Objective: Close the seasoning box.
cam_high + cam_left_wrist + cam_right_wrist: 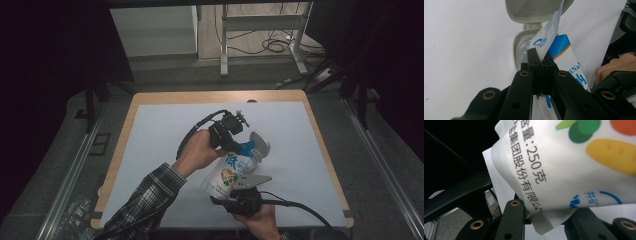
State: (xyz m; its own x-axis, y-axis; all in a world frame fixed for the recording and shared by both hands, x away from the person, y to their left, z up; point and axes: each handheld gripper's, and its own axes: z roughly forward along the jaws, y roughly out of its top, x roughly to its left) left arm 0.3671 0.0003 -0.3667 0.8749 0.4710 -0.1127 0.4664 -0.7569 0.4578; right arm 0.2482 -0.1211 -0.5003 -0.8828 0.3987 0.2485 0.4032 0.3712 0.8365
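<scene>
We see a wood-edged bench [125,145] under a white sheet [165,135], in a dim room; beyond it a metal frame [260,25] and loose cables [277,45] lie on the floor. Mid-sheet lies a printed pouch [234,170]; the left hand-held gripper [541,58] pinches its torn top by the open flip cap [534,10]; the right hand-held gripper [546,218] clamps its bottom seam.
</scene>
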